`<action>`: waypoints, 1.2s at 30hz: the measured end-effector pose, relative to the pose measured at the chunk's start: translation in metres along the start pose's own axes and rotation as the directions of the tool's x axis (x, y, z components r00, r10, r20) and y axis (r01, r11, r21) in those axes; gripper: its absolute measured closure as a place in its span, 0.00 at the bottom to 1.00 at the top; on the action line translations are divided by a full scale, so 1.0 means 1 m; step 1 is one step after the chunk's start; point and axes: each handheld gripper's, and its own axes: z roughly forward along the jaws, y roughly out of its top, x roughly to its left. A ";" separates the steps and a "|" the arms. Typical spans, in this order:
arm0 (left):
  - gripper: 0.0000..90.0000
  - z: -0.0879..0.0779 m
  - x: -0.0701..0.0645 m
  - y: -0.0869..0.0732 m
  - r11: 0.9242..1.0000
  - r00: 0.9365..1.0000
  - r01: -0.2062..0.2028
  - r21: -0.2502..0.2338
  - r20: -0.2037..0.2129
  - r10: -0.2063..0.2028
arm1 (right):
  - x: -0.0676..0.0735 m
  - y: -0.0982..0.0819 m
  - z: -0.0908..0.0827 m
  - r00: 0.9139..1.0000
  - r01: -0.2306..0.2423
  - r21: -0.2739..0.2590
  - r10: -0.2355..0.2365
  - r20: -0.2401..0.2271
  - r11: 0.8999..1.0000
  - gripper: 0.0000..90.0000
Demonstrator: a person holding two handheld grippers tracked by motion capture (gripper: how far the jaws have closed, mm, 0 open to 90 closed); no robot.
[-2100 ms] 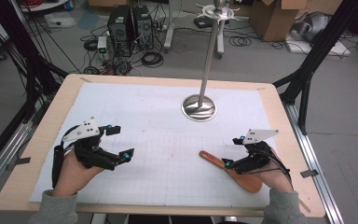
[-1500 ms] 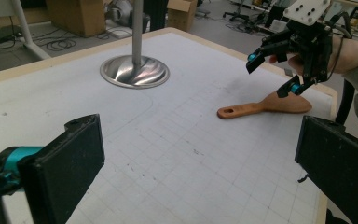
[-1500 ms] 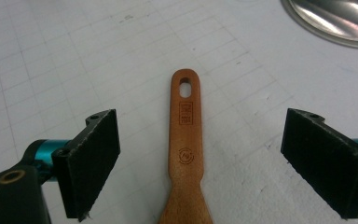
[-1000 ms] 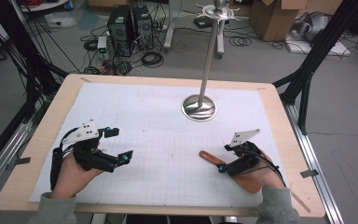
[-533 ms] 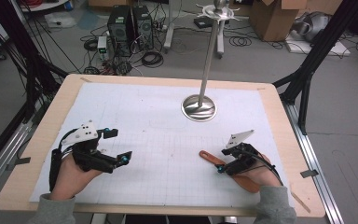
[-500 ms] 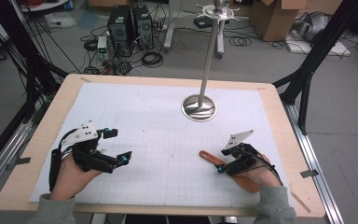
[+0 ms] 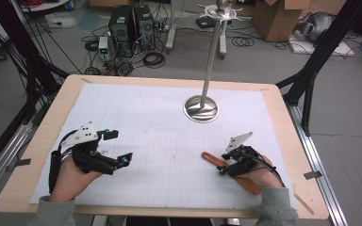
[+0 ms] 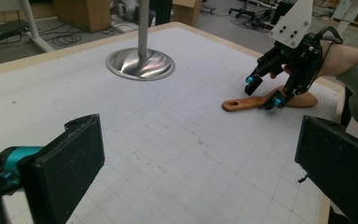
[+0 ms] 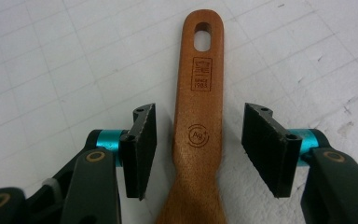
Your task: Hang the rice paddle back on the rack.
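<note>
A wooden spatula [image 7: 209,157] lies flat on the white gridded mat at the right, its handle with the hanging hole pointing left. My right gripper [image 7: 223,164] stands over that handle. In the right gripper view the spatula [image 9: 200,93] runs up between the two pads [image 9: 140,144], with a gap on each side. Those jaws have just been closing and do not touch the wood. My left gripper [image 7: 121,147] rests at the left of the mat, wide open [image 8: 200,163] with nothing between its jaws. From the left gripper view, the right gripper [image 8: 264,91] straddles the spatula [image 8: 242,101].
A tall metal stand with a round shiny base [image 7: 201,109] rises at the back middle of the mat; its base [image 8: 141,64] also shows in the left gripper view. The wooden table edge [image 7: 169,81] frames the mat. Boxes, cables and computer towers lie on the floor beyond.
The right gripper has slid a little left along the spatula and come down over its handle, and its jaws have narrowed. The left gripper has stayed put.
</note>
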 end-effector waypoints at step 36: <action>0.02 0.000 0.001 -0.001 1.000 1.000 0.001 0.001 0.000 -0.001 | 0.002 0.001 -0.005 1.000 0.007 0.003 -0.007 0.030 1.000 0.72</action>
